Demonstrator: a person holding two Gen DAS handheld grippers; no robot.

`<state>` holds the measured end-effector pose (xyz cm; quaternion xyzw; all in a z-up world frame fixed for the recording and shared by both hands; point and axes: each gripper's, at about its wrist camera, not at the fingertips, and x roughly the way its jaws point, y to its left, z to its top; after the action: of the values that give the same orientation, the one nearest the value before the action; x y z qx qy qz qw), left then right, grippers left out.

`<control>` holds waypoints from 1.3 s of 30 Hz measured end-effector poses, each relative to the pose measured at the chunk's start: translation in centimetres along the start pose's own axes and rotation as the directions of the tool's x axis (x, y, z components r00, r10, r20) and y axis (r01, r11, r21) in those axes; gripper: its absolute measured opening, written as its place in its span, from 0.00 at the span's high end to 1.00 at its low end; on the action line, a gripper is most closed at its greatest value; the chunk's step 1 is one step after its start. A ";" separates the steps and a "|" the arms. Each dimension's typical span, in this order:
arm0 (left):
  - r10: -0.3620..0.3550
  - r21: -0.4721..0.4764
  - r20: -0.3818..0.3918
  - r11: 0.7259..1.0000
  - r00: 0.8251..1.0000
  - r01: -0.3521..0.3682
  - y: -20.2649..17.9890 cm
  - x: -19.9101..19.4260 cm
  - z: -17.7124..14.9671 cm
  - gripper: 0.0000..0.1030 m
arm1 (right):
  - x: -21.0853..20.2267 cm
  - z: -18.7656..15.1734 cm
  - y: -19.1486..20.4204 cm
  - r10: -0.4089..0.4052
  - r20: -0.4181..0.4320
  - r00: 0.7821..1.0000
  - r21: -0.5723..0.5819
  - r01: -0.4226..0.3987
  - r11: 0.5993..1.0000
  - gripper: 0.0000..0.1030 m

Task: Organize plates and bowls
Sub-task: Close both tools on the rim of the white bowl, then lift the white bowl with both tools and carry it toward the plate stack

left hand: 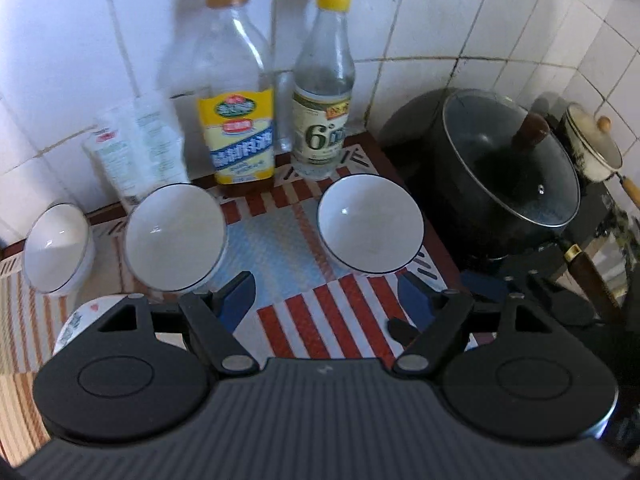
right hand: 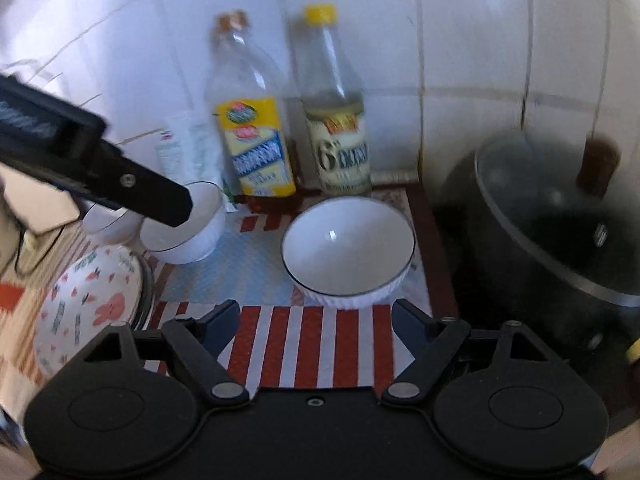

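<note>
Judging by its glossy glaze, the white bowl (right hand: 347, 249) is stiff, slippery and breakable, so the spread, empty right gripper (right hand: 316, 314) and left gripper (left hand: 326, 294) should pinch its thin rim.

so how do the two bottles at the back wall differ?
The left bottle has a brown cap; the right bottle has a yellow one. The left bottle is wider, with a yellow and blue label; the right bottle is slimmer, its pale label showing a large 6. The left bottle holds a little amber liquid at its base; the right bottle's contents look clear. Both are clear, upright and capped.
</note>
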<state>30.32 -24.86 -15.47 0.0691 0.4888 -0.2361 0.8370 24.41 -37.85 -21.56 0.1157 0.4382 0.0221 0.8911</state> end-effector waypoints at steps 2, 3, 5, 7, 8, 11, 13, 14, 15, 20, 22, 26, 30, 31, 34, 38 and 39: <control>-0.014 0.006 -0.017 1.000 1.000 0.014 -0.3 1.1 0.4 0.25 | 1.3 -0.3 -0.3 -0.013 -0.010 1.000 0.038 0.014 0.999 0.16; -0.025 0.011 -0.024 1.000 0.999 0.025 -0.5 2.0 0.7 0.25 | 2.0 -0.5 -0.4 -0.022 -0.016 1.000 0.041 0.023 0.999 0.16; -0.032 0.012 -0.032 0.999 0.999 0.033 -0.6 3.4 1.0 0.25 | 3.0 -0.8 -0.3 -0.044 -0.025 0.999 0.030 0.044 0.999 0.16; -0.030 0.021 -0.037 0.999 0.999 0.030 -0.7 5.1 1.3 0.26 | 4.0 -1.0 -0.2 -0.065 -0.019 0.998 0.013 0.065 0.998 0.16; -0.023 0.035 -0.042 0.999 0.999 0.025 -0.8 5.9 1.4 0.26 | 4.4 -1.1 -0.2 -0.074 -0.015 0.997 0.013 0.074 0.997 0.16; -0.036 0.058 -0.057 0.998 0.998 0.039 -1.0 8.4 1.9 0.27 | 5.7 -1.3 -0.2 -0.099 -0.001 0.995 -0.004 0.099 0.995 0.16; -0.043 0.055 -0.066 0.997 0.997 0.047 -0.9 10.0 2.2 0.30 | 6.5 -1.4 -0.3 -0.129 -0.005 0.992 -0.024 0.129 0.991 0.16; -0.042 0.056 -0.071 0.997 0.997 0.046 -0.8 10.7 2.2 0.31 | 6.9 -1.5 -0.3 -0.135 -0.009 0.991 -0.032 0.135 0.990 0.16; -0.039 0.048 -0.075 0.998 0.996 0.043 -0.7 11.5 2.3 0.33 | 7.2 -1.5 -0.3 -0.142 -0.013 0.990 -0.046 0.141 0.989 0.16; -0.029 0.061 -0.088 0.998 0.996 0.034 -0.3 13.8 2.4 0.38 | 8.0 -1.4 -0.1 -0.154 -0.017 0.988 -0.106 0.151 0.983 0.16; -0.031 0.063 -0.091 0.997 0.995 0.037 -0.3 14.3 2.4 0.47 | 8.3 -1.2 -0.1 -0.156 -0.020 0.987 -0.113 0.153 0.982 0.16; -0.060 0.029 -0.103 0.998 0.993 0.063 0.0 14.9 2.3 0.74 | 8.9 -1.0 -0.2 -0.149 -0.030 0.988 -0.111 0.145 0.983 0.15; -0.056 0.000 -0.119 0.998 0.991 0.056 0.1 15.1 2.1 0.87 | 9.2 -0.8 -0.2 -0.141 -0.035 0.989 -0.117 0.136 0.984 0.15; -0.045 0.016 -0.118 0.999 0.992 0.047 -0.1 15.1 2.1 0.87 | 9.2 -0.8 -0.1 -0.142 -0.036 0.989 -0.124 0.136 0.983 0.15; -0.037 0.038 -0.109 0.998 0.993 0.042 -0.3 14.9 1.9 0.88 | 9.3 -0.4 -0.1 -0.142 -0.052 0.989 -0.124 0.134 0.983 0.15; -0.025 0.054 -0.101 0.998 0.995 0.030 -0.8 14.4 1.4 0.88 | 8.8 -0.2 -0.2 -0.122 -0.080 0.989 -0.116 0.113 0.987 0.15; -0.021 0.063 -0.097 0.998 0.995 0.027 -1.0 14.1 1.3 0.88 | 8.7 -0.2 -0.2 -0.119 -0.082 0.990 -0.116 0.109 0.987 0.15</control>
<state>36.65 -30.76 -26.69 0.1014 0.5218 -0.2582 0.8068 29.56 -36.80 -28.47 0.0396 0.4814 0.0006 0.8756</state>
